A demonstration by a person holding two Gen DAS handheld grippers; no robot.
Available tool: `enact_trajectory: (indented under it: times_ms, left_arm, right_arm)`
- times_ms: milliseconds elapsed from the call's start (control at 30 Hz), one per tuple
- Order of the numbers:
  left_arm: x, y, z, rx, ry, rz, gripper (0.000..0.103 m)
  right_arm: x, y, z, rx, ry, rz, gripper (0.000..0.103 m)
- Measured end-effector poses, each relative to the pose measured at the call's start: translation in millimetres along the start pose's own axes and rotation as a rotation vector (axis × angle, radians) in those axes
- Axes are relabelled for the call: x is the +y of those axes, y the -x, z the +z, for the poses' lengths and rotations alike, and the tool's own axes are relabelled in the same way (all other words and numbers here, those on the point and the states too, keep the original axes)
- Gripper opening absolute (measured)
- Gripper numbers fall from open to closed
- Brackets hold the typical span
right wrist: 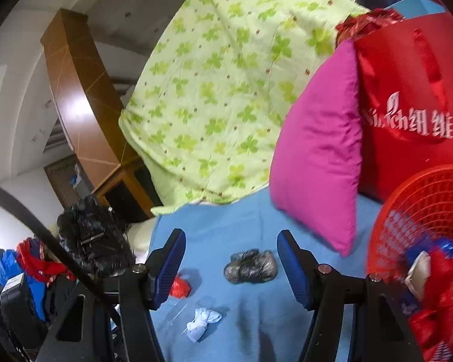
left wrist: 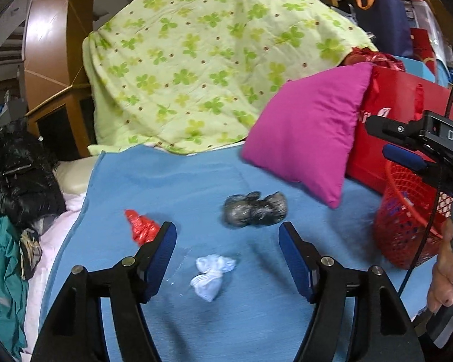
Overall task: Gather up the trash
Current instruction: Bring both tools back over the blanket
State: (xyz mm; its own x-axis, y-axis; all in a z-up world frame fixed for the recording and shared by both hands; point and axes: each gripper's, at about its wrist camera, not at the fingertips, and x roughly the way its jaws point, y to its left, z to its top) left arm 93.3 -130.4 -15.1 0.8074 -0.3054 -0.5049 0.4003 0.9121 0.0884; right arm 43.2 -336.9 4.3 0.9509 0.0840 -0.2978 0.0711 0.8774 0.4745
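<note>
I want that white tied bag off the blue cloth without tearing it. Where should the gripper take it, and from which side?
Probably at the pinched waist of the white tied bag, where the knot narrows it between two puffed ends. Come from above with the left gripper, which is open with the bag lying between its fingers, jaws set across the narrow middle. The bag lies flat on the blue cloth with clear space around it.

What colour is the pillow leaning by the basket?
The pillow is bright magenta pink, plain with no pattern; the right wrist view shows it best.
</note>
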Motion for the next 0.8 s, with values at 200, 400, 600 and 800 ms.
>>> enact_trajectory:
  times_ms: [200, 400, 600, 800]
  left_arm:
    - [47.1, -30.1, -25.2, 0.061, 0.042, 0.073, 0.075]
    - [116.0, -70.4, -67.7, 0.176, 0.137, 0.245, 0.075]
    - [143.7, -90.4, -84.2, 0.27, 0.181, 0.317, 0.075]
    - [168.6, -104.8, -100.8, 0.39, 0.328, 0.278, 0.075]
  right_arm:
    - [6.8, -27.1, -13.7, 0.081, 0.025, -0.029, 0.069]
    - [9.3, -53.6, -26.0, 0.172, 0.05, -0.075, 0.069]
    - [11.2, -87.9, -49.1, 0.311, 0.071, -0.115, 0.069]
    - [18.3, -114.2, -72.1, 0.398, 0.046, -0.106, 0.069]
